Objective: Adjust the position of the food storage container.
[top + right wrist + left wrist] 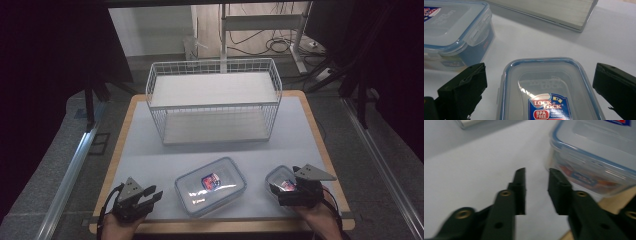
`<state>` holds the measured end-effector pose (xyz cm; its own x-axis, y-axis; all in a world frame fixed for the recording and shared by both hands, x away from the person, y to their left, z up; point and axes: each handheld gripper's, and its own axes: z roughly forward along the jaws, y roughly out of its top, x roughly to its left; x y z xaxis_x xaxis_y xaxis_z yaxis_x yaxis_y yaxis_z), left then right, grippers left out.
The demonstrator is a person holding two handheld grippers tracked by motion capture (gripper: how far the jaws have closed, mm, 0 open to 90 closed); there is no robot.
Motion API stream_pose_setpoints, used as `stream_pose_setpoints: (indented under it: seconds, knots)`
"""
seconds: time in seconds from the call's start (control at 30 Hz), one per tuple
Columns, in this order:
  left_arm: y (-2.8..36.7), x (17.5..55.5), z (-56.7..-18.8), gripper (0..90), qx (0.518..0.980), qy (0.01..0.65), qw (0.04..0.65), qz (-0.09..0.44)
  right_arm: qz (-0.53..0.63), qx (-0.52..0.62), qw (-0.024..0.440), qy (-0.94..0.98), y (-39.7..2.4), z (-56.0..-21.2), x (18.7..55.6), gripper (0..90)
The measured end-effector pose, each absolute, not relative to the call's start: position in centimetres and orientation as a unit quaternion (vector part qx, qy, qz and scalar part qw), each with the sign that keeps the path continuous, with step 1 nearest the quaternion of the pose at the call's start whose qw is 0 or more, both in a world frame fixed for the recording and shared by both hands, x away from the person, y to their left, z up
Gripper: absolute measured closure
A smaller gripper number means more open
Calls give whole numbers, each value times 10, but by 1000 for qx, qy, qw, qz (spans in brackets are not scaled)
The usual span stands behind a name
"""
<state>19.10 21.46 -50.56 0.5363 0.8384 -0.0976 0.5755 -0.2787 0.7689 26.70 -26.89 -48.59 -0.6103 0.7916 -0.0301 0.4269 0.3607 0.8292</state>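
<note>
Clear plastic containers wait at the table's near edge — the right gripper [540, 82], jaws wide, straddles the small container [549, 90]; the left gripper [537, 183], narrowed on nothing, nears the large container [210, 185]. Wire shelf rack [214, 100] unloaded — work barely begun.

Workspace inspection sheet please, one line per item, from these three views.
Surface: white mat on a wood-edged table.
Job's things: large lidded container centre front; small lidded container between the right tool's jaws, not touched.
Clutter: white wire basket at the back.
Grippers: left tool narrowed, nothing between its jaws, beside the large container; right tool open.
Cables: one trails from each tool; more on the floor behind.
Surroundings: dark, desk legs beyond.
</note>
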Motion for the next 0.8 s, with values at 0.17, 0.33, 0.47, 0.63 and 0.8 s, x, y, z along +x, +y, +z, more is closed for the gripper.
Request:
stream_pose_setpoints:
  seconds: [0.17, 0.33, 0.47, 0.63, 0.8]
  knots:
    - [211, 182, -511, 862, 788, 451, 397, 137, 419, 380, 216, 796, -268, -484, 266, 1]
    - [207, 173, -511, 631, 790, 440, 400, 151, 418, 372, 210, 802, -262, -483, 264, 23]
    - [208, 168, -512, 728, 792, 437, 404, 138, 416, 368, 205, 806, -261, -484, 264, 46]
    - [200, 165, -516, 810, 803, 426, 398, 125, 420, 366, 196, 807, -259, -482, 262, 109]
    - [189, 158, -513, 810, 806, 403, 420, 111, 422, 353, 182, 815, -254, -481, 260, 224]
